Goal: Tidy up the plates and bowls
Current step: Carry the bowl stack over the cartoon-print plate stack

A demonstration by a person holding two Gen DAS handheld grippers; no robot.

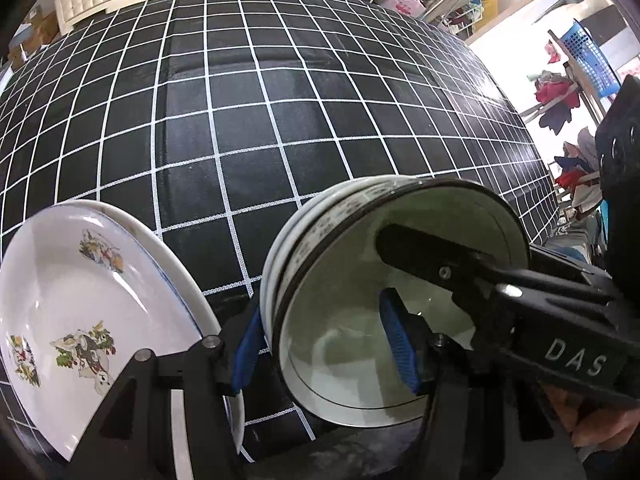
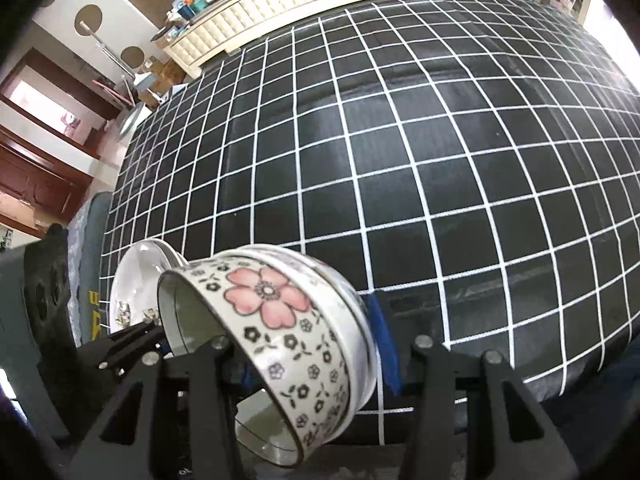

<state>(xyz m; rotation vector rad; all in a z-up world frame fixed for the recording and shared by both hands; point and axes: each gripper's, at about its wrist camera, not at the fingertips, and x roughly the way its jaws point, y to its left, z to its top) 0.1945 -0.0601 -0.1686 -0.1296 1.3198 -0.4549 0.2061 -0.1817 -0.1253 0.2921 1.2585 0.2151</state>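
Observation:
A stack of nested bowls (image 1: 320, 232) with a black flower pattern and a pink blossom (image 2: 272, 300) is tipped on its side above the near edge of the table. My left gripper (image 1: 324, 348) is shut on it, one blue pad under the base and the other inside the top bowl. My right gripper (image 2: 312, 364) grips the same stack, with a blue pad (image 2: 384, 348) on the underside; its other finger (image 1: 420, 252) reaches inside the bowl. White plates (image 1: 80, 300) with bird pictures lie stacked just left of the bowls (image 2: 132, 280).
The table wears a black cloth with a white grid (image 1: 280, 120) (image 2: 440, 160). A cream padded bench (image 2: 260, 0) stands beyond the far edge. A blue basket (image 1: 588, 56) and hanging clothes are off to the right. A hand (image 1: 600, 428) holds the right gripper.

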